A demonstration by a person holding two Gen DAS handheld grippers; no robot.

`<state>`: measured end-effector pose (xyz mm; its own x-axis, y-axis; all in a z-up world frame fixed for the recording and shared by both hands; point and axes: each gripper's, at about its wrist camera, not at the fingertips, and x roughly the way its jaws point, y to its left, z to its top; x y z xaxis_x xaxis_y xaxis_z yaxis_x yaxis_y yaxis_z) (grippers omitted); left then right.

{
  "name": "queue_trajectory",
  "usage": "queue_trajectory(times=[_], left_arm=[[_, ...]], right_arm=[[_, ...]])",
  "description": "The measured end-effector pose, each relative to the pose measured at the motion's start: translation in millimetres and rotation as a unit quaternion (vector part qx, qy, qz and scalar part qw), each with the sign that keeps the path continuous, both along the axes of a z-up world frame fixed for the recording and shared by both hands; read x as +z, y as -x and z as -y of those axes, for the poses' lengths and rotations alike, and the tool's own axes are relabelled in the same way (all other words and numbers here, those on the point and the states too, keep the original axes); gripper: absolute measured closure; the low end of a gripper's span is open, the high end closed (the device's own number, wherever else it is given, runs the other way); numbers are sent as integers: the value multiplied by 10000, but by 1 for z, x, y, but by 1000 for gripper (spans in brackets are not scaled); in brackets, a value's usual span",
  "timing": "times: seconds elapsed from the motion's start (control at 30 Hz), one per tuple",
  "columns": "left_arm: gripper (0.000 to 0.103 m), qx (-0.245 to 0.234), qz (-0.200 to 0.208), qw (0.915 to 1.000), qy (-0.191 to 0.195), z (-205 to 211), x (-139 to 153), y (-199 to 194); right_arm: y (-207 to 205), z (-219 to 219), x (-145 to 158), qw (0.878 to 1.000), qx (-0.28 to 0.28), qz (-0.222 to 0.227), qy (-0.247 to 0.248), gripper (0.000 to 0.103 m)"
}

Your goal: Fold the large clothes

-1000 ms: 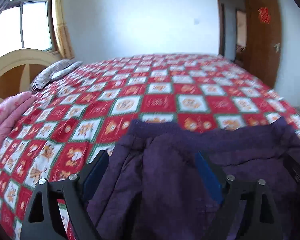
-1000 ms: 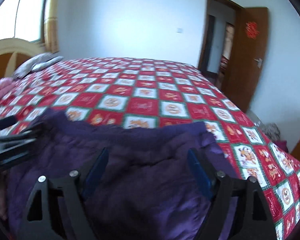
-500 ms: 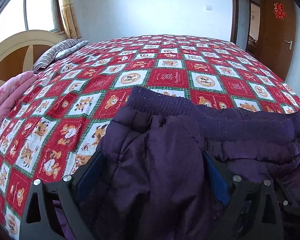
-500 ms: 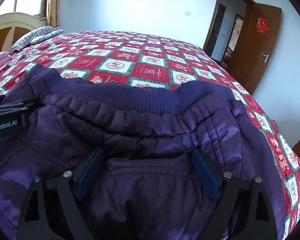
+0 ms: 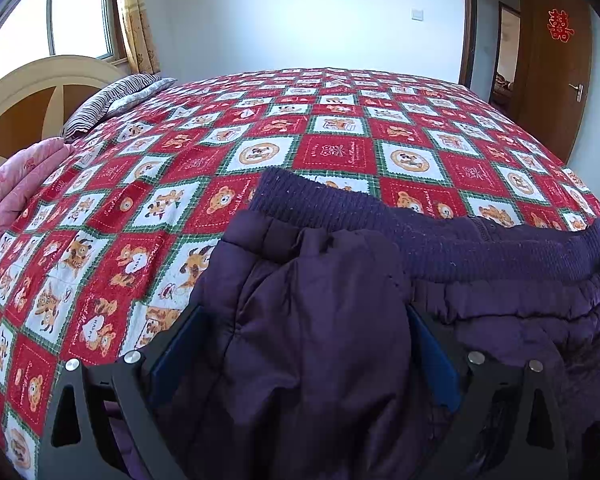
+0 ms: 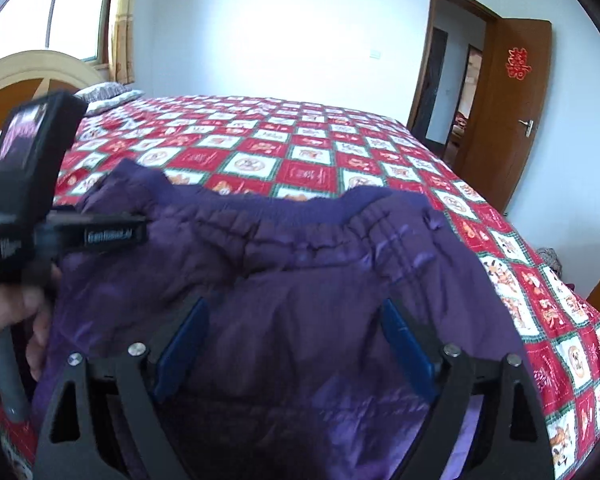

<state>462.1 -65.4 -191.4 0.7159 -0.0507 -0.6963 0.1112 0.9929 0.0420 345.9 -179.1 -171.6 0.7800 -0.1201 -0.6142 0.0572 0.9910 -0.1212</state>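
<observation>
Dark purple padded trousers [image 5: 320, 360] lie on the red checked bedspread [image 5: 260, 140], ribbed waistband [image 5: 420, 232] towards the far side. My left gripper [image 5: 304, 312] stands wide, and a puffy fold of the trousers bulges up between its blue pads [image 5: 180, 344]. My right gripper [image 6: 293, 302] is also wide over the trousers [image 6: 300, 264], near their right side, with cloth lying between its fingers [image 6: 404, 340]. In the right wrist view the left gripper [image 6: 96, 236] and the hand [image 6: 12, 312] that holds it show at the left edge.
A pink quilt [image 5: 16, 188], a striped pillow [image 5: 112, 100] and a wooden headboard [image 5: 32, 96] are at the left. The bedspread [image 6: 300, 140] stretches flat beyond the waistband. A brown door [image 6: 512, 100] stands open at the right, past the bed's edge.
Both grippers sank towards the bed and their jaws widened a little. The trousers settled on the bedspread. The right gripper then drew back from the waistband.
</observation>
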Motion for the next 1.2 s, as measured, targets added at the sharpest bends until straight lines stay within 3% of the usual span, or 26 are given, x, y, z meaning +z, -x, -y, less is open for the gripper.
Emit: queue_trajectory(times=[0.2,0.47,0.57,0.73,0.83,0.9,0.97,1.0,1.1,1.13,1.2], left_arm=[[5,-35,25,9999,91,-2,0,3],[5,-135,-2,9994,309,-17,6,20],[5,-240,44,9984,519,-38,13,43],[5,-321,367,9975,506,-73,30,95],[5,-128,589,9971,474,-104,33,130],[5,58,585,9953,771,-128,27,149],[5,191,313,9913,1267,-144,14,152],[5,266,109,9855,1674,-153,4,151],[5,334,-413,9708,2341,-156,-19,141],[5,321,-560,9666,2480,-153,-28,137],[5,299,-389,9691,2418,-147,-31,137]], right_arm=[[-15,-7,-26,9989,-16,-253,389,10],[-13,-5,-29,9993,3,-181,334,9],[-14,-3,-29,9994,11,-159,317,9],[-1,-1,-17,9994,96,-133,299,13],[41,6,10,9991,-22,392,141,15],[71,11,21,9980,-92,612,-118,14],[86,8,15,9981,-152,577,-140,14],[86,4,5,9989,-153,450,-63,14],[80,2,-26,9995,-171,234,-145,13],[78,0,-29,9996,-175,218,-55,13],[74,-7,-28,9995,-209,146,165,12]])
